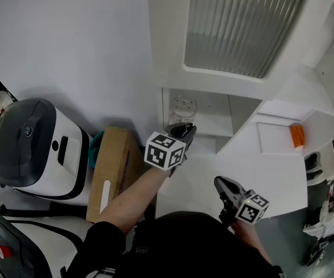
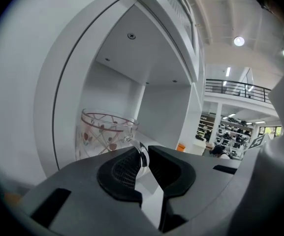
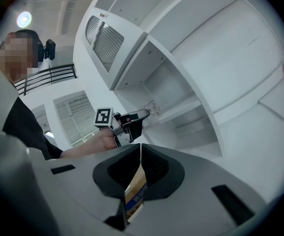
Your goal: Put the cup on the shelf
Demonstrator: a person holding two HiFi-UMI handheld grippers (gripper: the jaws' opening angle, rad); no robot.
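Note:
A clear glass cup (image 1: 184, 106) with a red pattern stands upright in the leftmost compartment of the white shelf (image 1: 213, 133), close to its left wall. My left gripper (image 1: 185, 131) reaches into that compartment. In the left gripper view the cup (image 2: 105, 134) stands just ahead, and its handle (image 2: 142, 154) sits between the jaws of the left gripper (image 2: 145, 161); a gap shows beside the handle, so the pads do not press on it. My right gripper (image 1: 221, 184) hangs back over the white counter, shut and empty (image 3: 140, 154), looking toward the left gripper (image 3: 132, 119) and the cup (image 3: 151, 108).
A ribbed-glass cabinet door (image 1: 242, 22) hangs above the shelf. An orange object (image 1: 297, 135) lies on a ledge to the right. On the left stand a white appliance with a dark lid (image 1: 30, 146) and a cardboard box (image 1: 112, 169).

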